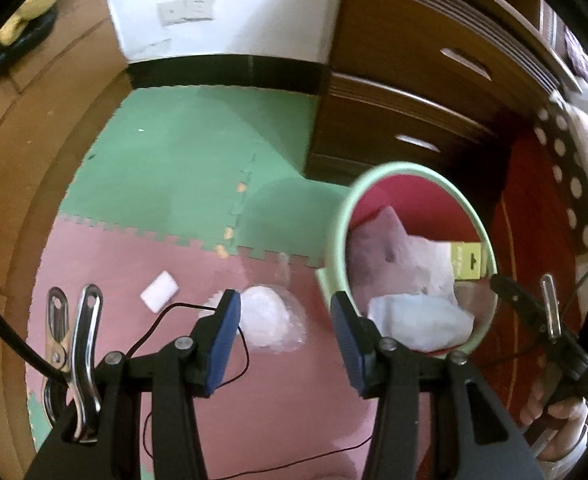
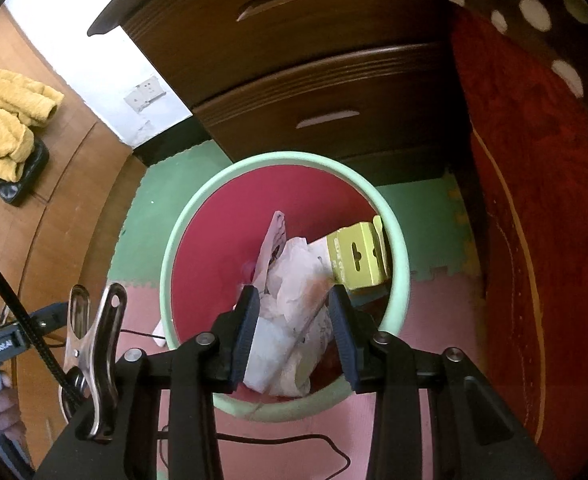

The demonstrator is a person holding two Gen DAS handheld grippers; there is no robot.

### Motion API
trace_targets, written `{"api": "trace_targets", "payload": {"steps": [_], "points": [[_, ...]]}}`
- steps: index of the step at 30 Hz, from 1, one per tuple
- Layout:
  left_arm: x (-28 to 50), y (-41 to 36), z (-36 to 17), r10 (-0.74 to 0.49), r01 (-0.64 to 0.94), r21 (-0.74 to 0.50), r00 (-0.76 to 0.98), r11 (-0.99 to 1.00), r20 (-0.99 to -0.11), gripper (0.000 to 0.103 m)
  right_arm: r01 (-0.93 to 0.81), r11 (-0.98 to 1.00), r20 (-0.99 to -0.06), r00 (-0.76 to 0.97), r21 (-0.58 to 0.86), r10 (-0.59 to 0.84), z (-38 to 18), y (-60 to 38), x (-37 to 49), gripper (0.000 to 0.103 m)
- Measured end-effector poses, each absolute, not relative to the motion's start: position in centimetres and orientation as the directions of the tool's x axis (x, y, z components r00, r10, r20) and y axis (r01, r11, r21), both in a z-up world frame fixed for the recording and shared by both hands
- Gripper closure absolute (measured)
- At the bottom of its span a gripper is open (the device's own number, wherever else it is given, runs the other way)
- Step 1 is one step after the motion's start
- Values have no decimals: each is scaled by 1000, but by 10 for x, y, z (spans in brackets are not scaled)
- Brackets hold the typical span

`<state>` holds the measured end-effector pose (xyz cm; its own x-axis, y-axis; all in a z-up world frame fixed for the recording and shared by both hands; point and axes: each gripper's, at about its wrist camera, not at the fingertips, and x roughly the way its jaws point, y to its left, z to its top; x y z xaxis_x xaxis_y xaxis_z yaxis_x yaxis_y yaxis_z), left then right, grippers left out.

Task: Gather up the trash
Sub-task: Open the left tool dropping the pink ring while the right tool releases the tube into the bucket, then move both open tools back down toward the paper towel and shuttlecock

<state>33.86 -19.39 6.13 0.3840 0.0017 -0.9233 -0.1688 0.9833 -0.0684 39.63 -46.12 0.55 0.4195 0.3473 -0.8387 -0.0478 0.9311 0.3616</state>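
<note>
Presently, risks first, then setting:

- Waste bin (image 2: 198,216): it is already heaped with crumpled paper (image 2: 290,280) and a yellow carton (image 2: 358,260). Further trash dropped on top could slide over the rim.
- Right gripper (image 2: 294,300): it hangs over the bin with its fingers apart. Paper shows between them, but I cannot tell whether it is grasped or lying below.
- Left gripper (image 1: 286,304): its fingers are released and empty above the floor.
- Clear plastic wad (image 1: 266,320): it lies uncollected just beside the bin. It looks springy and could slip out of a shallow pinch.
- Thin wire (image 1: 246,352): it trails near the wad and could snag.
- Small white piece (image 1: 159,291): it lies flat and looks hard to pinch.
- Floor: a green and pink foam puzzle mat (image 1: 182,152), with a red rug (image 2: 534,240) adjoining.
- Chest of drawers (image 1: 406,92): it stands directly behind the bin.
</note>
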Motion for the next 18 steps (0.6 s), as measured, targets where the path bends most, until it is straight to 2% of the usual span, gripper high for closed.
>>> {"api": "trace_targets", "payload": {"steps": [13,18], "points": [[313,-136,64,107,-310,-7,347,951,-932,54,-103,929,-830,423,354,363,10,-448,386,64],[299,-114,56,133,-330,16,334,944,-933,54,-73,929,-830,427,363,358,11,-448,372,64]]}}
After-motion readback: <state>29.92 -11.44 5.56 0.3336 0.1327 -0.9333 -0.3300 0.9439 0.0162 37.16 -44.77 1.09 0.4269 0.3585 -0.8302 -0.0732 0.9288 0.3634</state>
